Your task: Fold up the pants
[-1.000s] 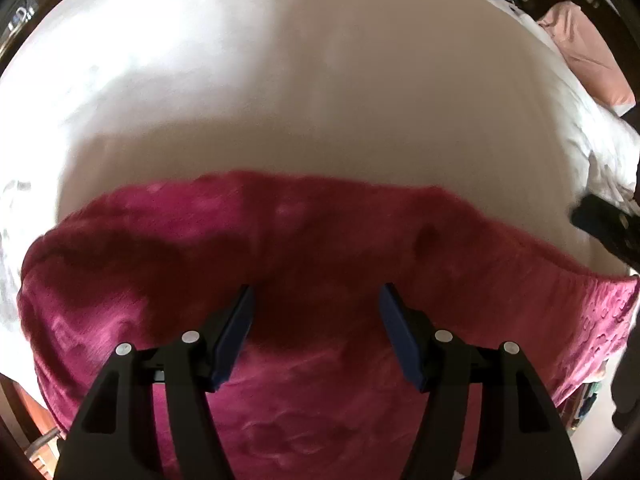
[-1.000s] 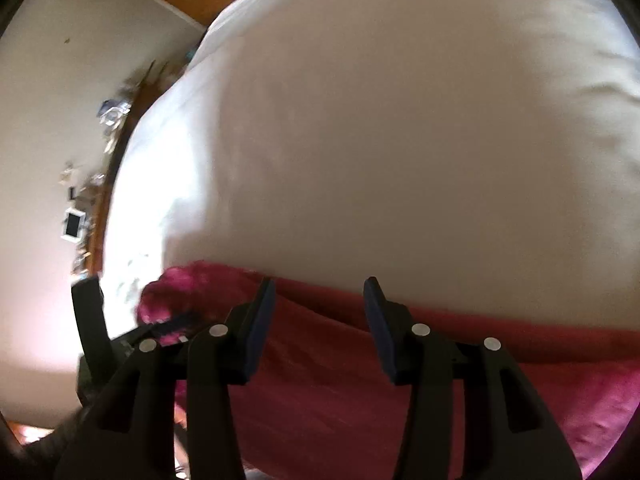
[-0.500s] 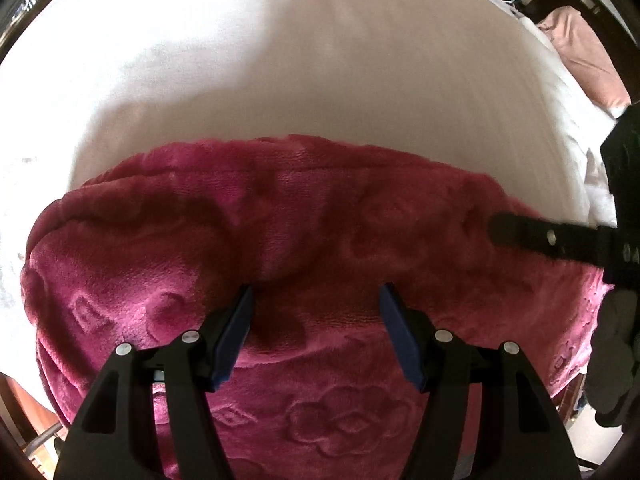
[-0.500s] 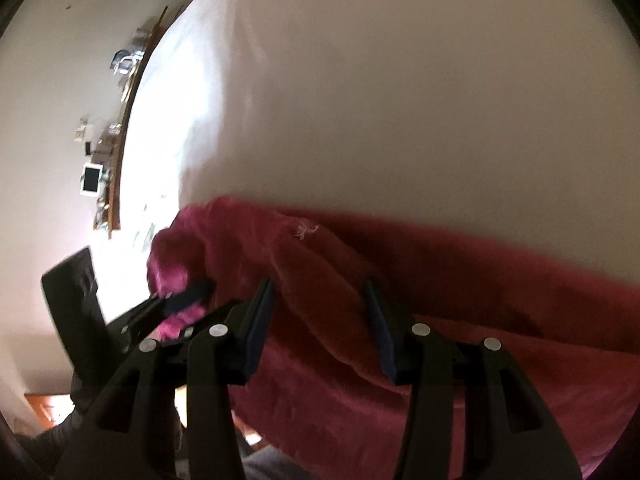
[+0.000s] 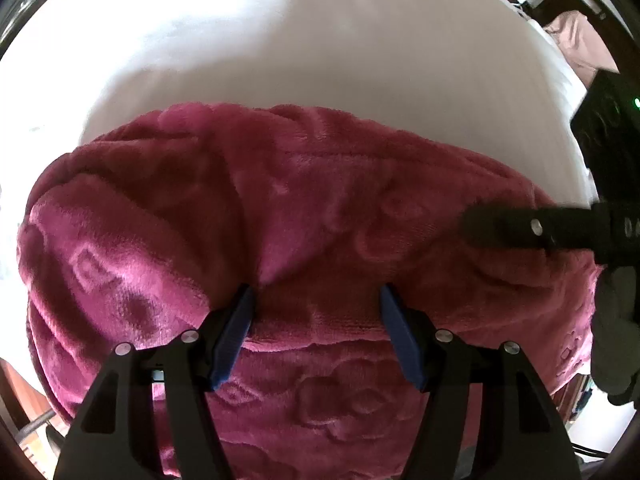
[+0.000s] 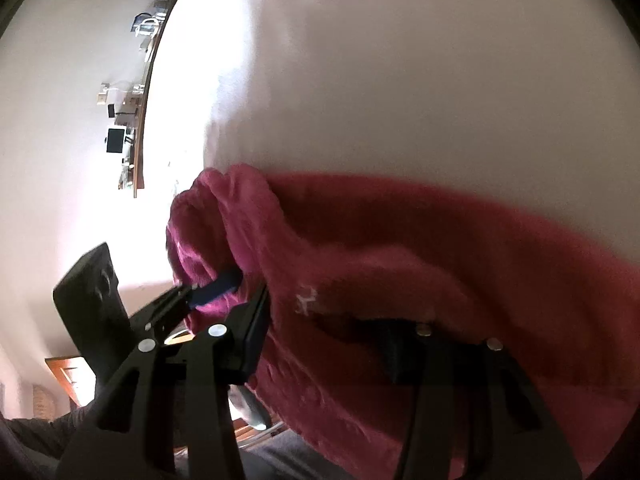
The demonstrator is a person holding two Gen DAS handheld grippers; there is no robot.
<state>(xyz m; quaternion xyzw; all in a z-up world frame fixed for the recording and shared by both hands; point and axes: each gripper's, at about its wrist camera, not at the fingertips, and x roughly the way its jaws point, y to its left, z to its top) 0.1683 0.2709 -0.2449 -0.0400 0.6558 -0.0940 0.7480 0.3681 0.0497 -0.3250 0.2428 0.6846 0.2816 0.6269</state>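
Magenta embossed fleece pants (image 5: 320,208) lie bunched across the near side of a white bed sheet (image 5: 320,60). My left gripper (image 5: 318,300) points steeply down, its blue pads set wide with a thick fold of fleece pinched between them. From the right, my right gripper's finger (image 5: 520,232) lies across the fabric. In the right wrist view my right gripper (image 6: 324,312) holds the pants (image 6: 440,248); fleece bulges between the jaws and hides the right fingertip. The left gripper's blue pad (image 6: 216,286) is dug into the bunched end at the left.
White sheet (image 6: 400,80) stretches far beyond the pants. A pink cushion (image 5: 580,44) lies at the bed's far right corner. A wall shelf with small items (image 6: 136,120) and wooden furniture (image 6: 68,372) are on the left. A grey-gloved hand (image 5: 612,340) holds the right gripper.
The pants fill more of both views, their far edge higher on the sheet. The right gripper tipped downward and came in from the right; fleece now bulges over its right finger.
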